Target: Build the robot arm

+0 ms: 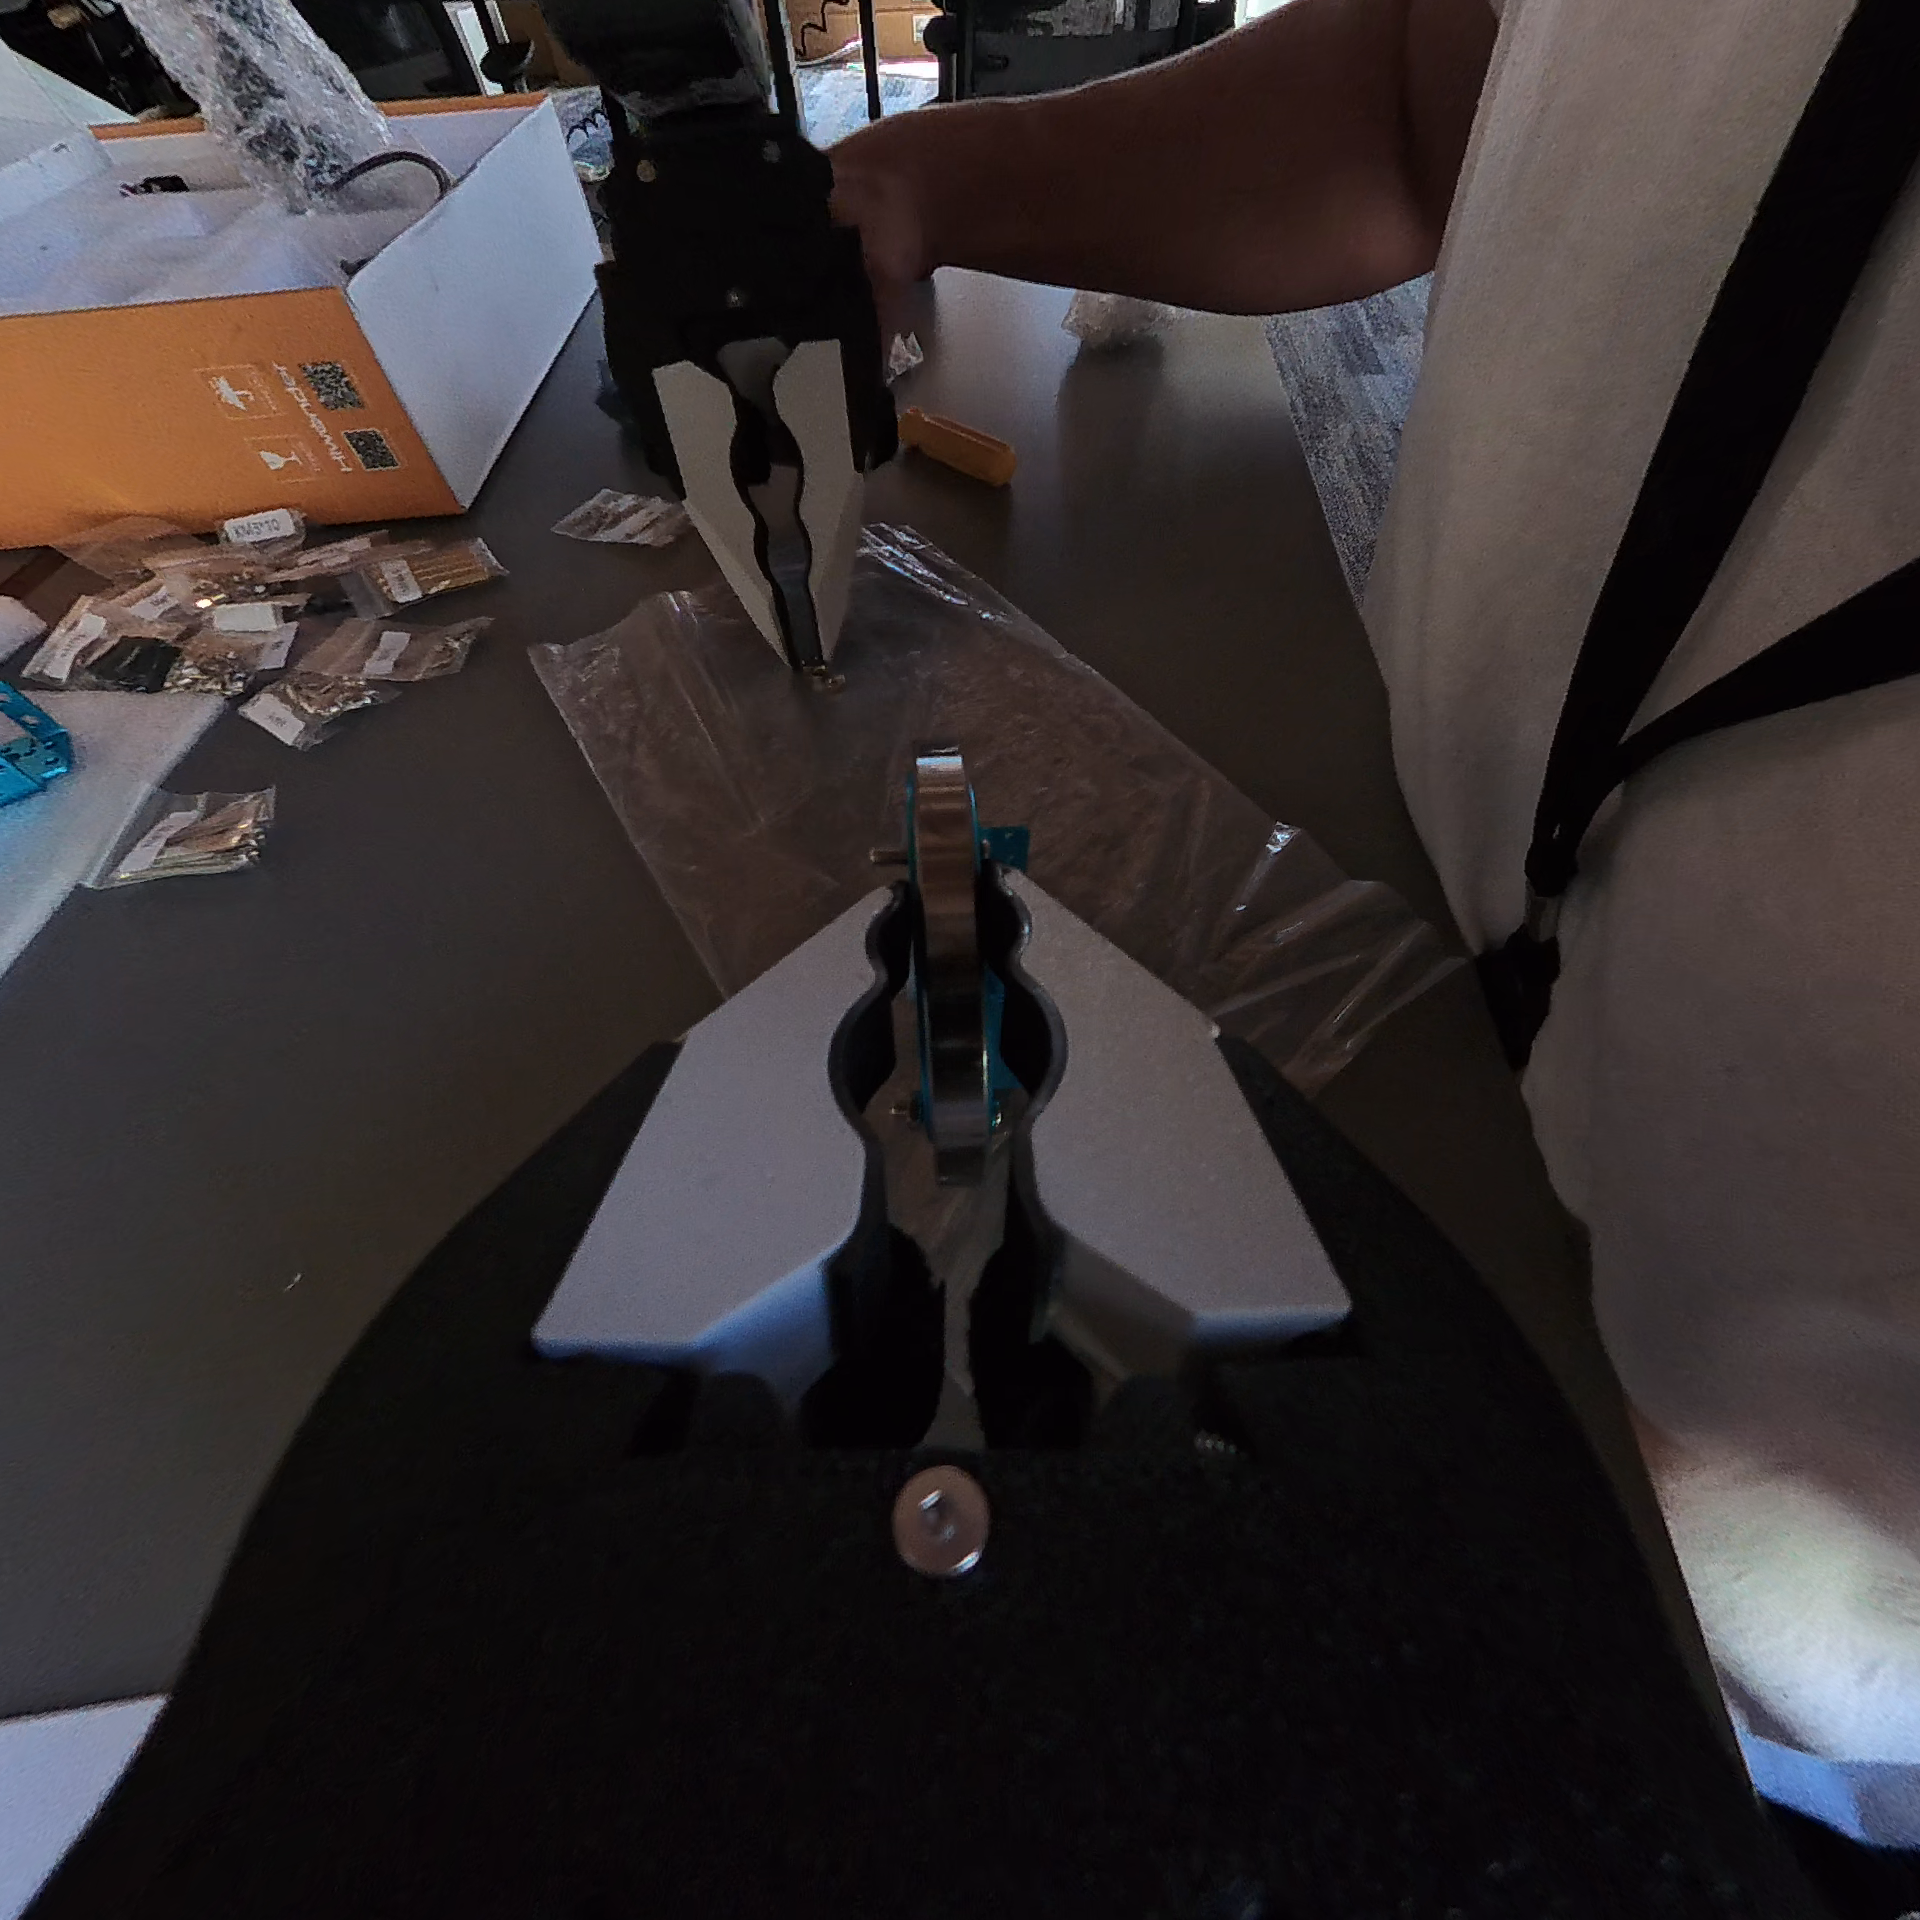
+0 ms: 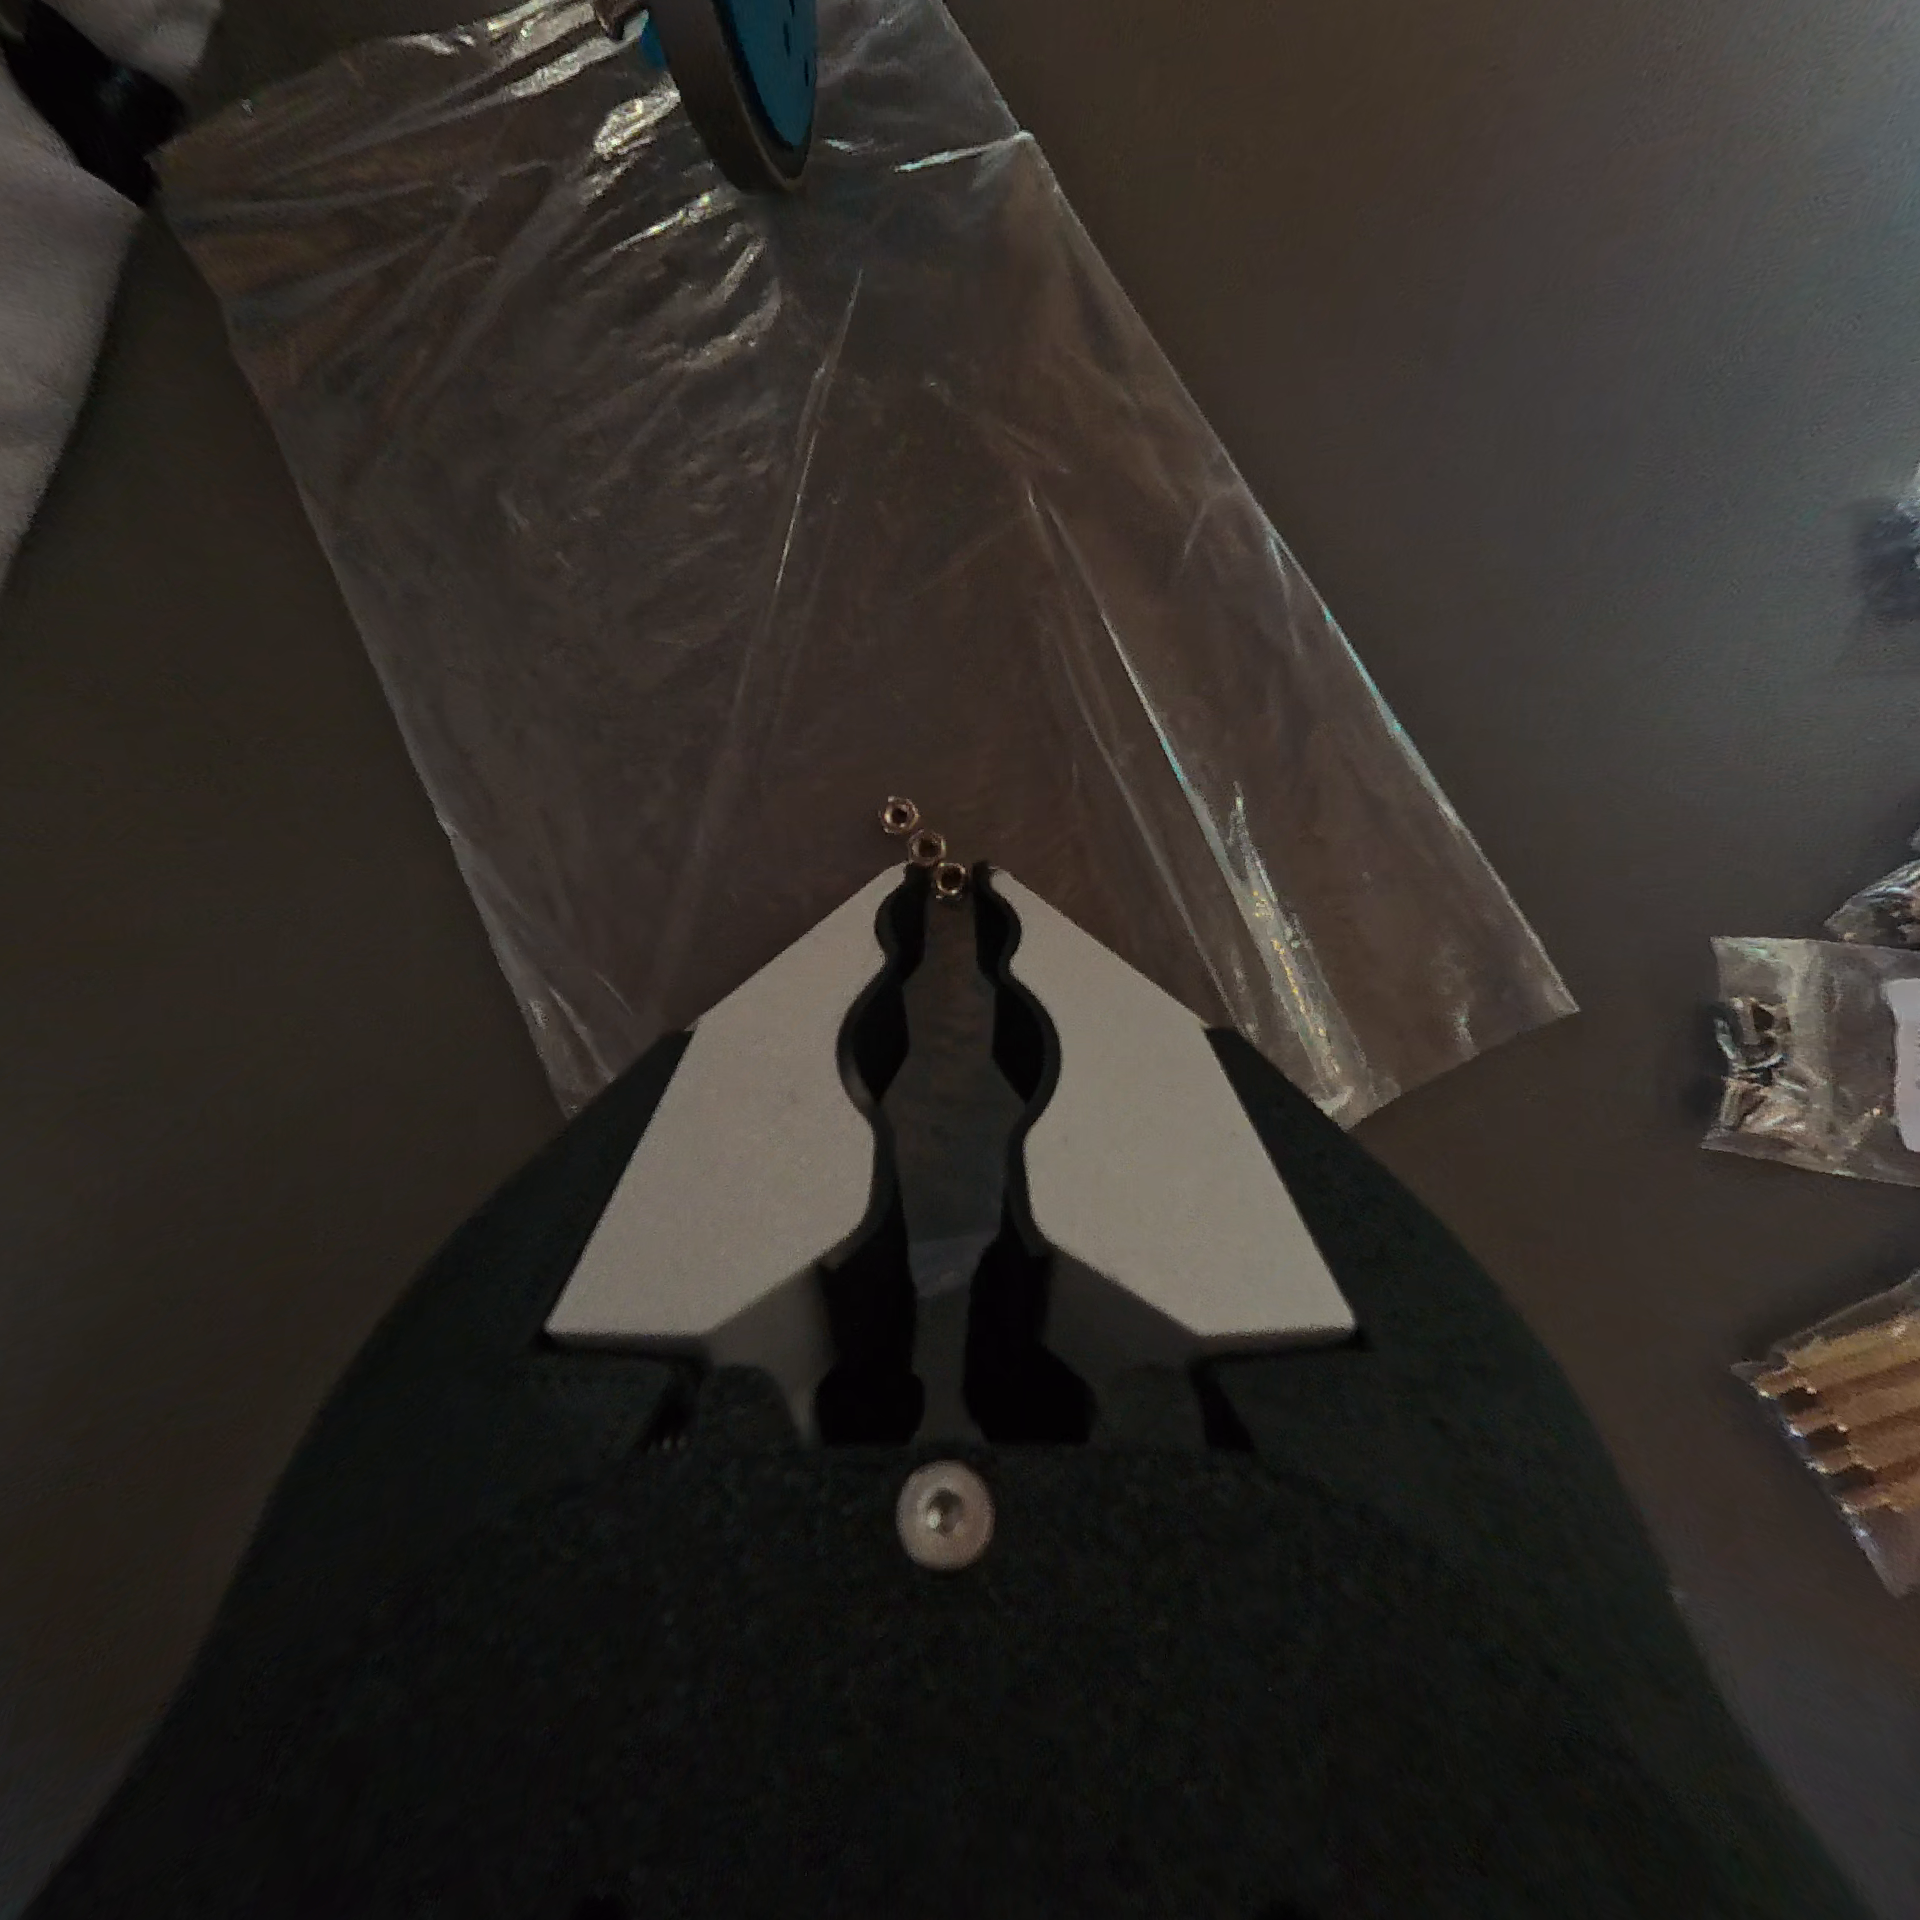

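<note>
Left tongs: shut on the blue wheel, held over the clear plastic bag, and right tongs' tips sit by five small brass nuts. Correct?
One error: the right wrist view shows three brass nuts at the right tongs, not five. The left tongs do grip the blue wheel over the clear plastic bag.

Printed marks on orange box [image 1: 187, 416], perhaps a logo

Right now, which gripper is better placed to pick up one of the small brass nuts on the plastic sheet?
Right. The right gripper has its tips down at the brass nuts on the plastic sheet, while the left gripper is shut on a blue wheel.
</note>
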Motion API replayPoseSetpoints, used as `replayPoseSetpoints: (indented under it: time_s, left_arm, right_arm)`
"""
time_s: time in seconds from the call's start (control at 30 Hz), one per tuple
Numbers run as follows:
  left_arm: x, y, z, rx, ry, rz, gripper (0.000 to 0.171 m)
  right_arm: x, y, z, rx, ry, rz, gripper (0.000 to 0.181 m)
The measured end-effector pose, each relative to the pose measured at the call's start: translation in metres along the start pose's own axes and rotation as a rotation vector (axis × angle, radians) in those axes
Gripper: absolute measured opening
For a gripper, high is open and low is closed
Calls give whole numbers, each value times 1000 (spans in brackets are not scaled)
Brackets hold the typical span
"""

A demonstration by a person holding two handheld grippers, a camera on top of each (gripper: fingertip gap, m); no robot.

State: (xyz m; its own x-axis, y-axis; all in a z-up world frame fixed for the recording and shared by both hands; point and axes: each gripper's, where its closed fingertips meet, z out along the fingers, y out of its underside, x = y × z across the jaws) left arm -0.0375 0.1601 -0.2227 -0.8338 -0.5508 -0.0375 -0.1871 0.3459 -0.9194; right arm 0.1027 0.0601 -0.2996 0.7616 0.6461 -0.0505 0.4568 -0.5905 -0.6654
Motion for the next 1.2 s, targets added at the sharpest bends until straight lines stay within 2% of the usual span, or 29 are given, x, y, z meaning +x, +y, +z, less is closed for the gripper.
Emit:
replayPoseSetpoints:
  time_s: [0.3,0.4,0.5,0.6,0.67,0.73,0.9,1.2]
  left_arm:
    - [0,-1,2,-2,1,3,13]
    - [0,-1,3,-2,0,8,13]
    - [1,-1,3,-2,-3,12,13]
    - [1,-1,2,1,-8,12,13]
    - [1,0,1,5,-12,8,13]
    - [1,0,1,5,-17,8,13]
    - [2,-1,2,-2,-17,17,13]
    - [2,-1,3,-5,-25,20,13]
  right_arm:
    - [1,0,-1,-32,28,35,5]
    - [-2,-15,-7,63,-1,82,0]
    - [-3,-43,-9,170,-21,101,0]
    - [2,-29,-2,24,16,80,0]
    - [-7,-28,-7,16,0,117,4]
    - [-20,-25,-9,-4,7,167,16]
    - [-40,-21,11,-155,144,139,24]
    - [-38,-23,25,-294,187,111,12]
